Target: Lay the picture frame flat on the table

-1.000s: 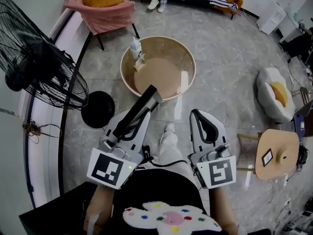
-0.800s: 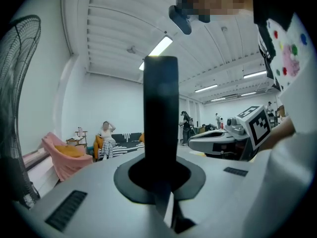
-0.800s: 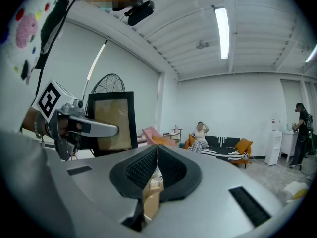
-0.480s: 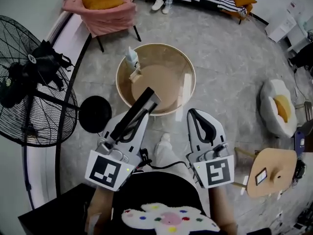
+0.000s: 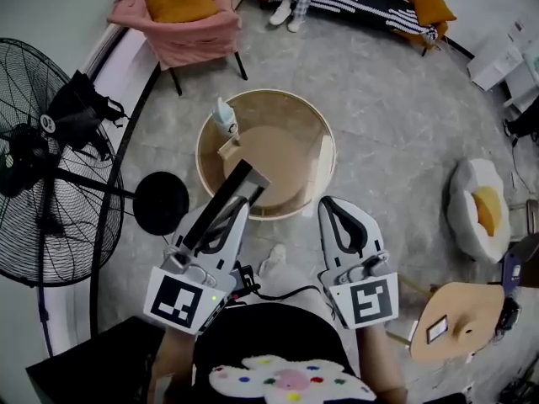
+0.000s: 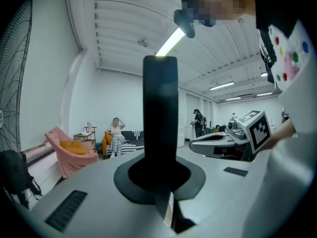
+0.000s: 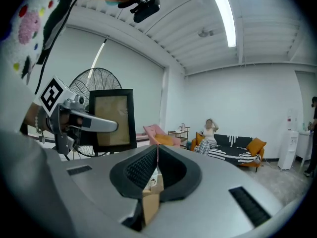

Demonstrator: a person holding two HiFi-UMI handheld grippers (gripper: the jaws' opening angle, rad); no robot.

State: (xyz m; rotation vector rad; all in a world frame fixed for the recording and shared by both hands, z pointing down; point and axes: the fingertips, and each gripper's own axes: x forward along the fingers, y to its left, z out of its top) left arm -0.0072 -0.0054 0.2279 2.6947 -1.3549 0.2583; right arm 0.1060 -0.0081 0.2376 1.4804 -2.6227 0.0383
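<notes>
The left gripper (image 5: 229, 217) and the right gripper (image 5: 337, 210) have smooth light-grey shells and black jaws. Each carries a white cube printed with black square markers, one on the left (image 5: 179, 299) and one on the right (image 5: 368, 300). A thin black cable (image 5: 268, 292) trails from the left one. The person wears a black top (image 5: 269, 331) with a white splat-shaped patch (image 5: 290, 379), pink in the middle and dotted red, blue, yellow and green, and a white shoe (image 5: 272, 262).

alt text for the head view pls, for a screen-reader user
From above: the left gripper is shut on a black picture frame, held up in front of a round wooden table, with the right gripper shut and empty beside it. A bottle stands on the table; a floor fan is at left.
</notes>
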